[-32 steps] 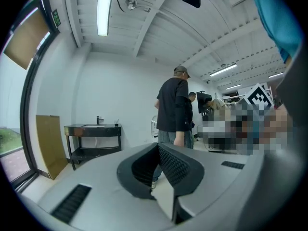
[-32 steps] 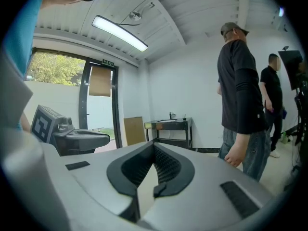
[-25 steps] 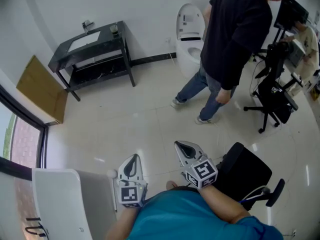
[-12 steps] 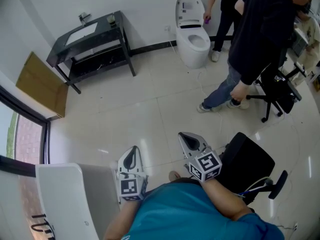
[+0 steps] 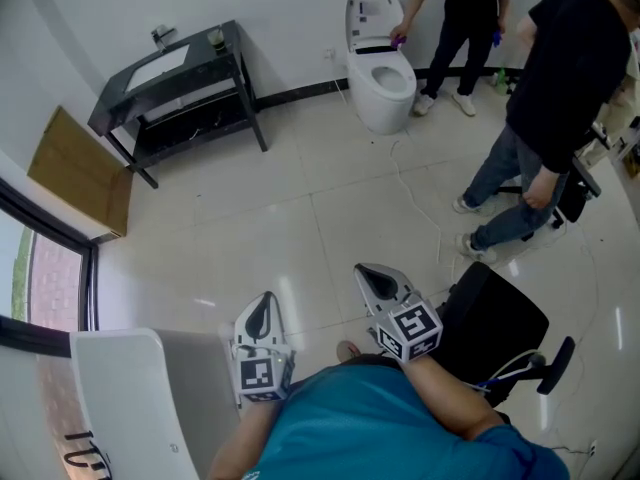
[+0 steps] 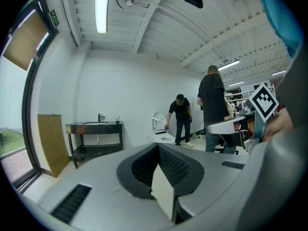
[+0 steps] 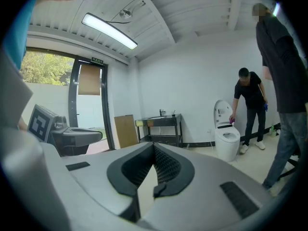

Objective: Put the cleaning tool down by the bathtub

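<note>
Our left gripper point(image 5: 262, 318) and right gripper point(image 5: 381, 284) are both pressed together and pinch nothing. We cannot find the cleaning tool in any view. It may lie hidden beside what looks like the smooth white bathtub wall point(image 5: 112, 393) on our left, or it may be somewhere else. Either way, we should move slowly. The tub edge is close on the left, the black office chair point(image 5: 497, 334) crowds the right, and the shiny pale tiled floor point(image 5: 285, 223) ahead is open.
</note>
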A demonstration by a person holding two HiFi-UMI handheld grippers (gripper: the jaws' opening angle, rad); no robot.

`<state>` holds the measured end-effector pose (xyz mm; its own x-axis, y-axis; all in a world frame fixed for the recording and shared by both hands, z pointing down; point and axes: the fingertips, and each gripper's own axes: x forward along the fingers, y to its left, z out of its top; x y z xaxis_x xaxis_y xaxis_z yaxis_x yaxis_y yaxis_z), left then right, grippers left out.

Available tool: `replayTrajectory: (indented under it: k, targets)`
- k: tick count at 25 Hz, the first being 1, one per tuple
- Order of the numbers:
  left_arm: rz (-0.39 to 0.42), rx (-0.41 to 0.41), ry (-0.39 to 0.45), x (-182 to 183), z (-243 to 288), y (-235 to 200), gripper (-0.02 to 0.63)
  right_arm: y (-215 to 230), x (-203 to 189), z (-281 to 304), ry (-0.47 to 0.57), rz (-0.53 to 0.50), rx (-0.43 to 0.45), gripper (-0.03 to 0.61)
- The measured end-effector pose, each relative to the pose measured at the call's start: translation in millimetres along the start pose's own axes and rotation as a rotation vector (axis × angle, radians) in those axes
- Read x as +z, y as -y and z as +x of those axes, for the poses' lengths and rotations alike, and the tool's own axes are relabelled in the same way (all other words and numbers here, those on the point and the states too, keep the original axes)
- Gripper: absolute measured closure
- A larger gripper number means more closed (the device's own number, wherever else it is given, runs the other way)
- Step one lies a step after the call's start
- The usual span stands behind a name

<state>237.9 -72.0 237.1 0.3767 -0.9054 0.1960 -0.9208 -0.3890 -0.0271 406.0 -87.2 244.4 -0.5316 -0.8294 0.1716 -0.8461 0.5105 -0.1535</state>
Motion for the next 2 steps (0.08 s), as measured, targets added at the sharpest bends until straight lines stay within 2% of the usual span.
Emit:
replayTrajectory:
  k: [2]
  targets:
    - [0.003,-0.003,-0.002,-0.1,0.0,0.6,0.611,-0.2,-0.8,-0.5,-0.004,0.002,0.002,0.572]
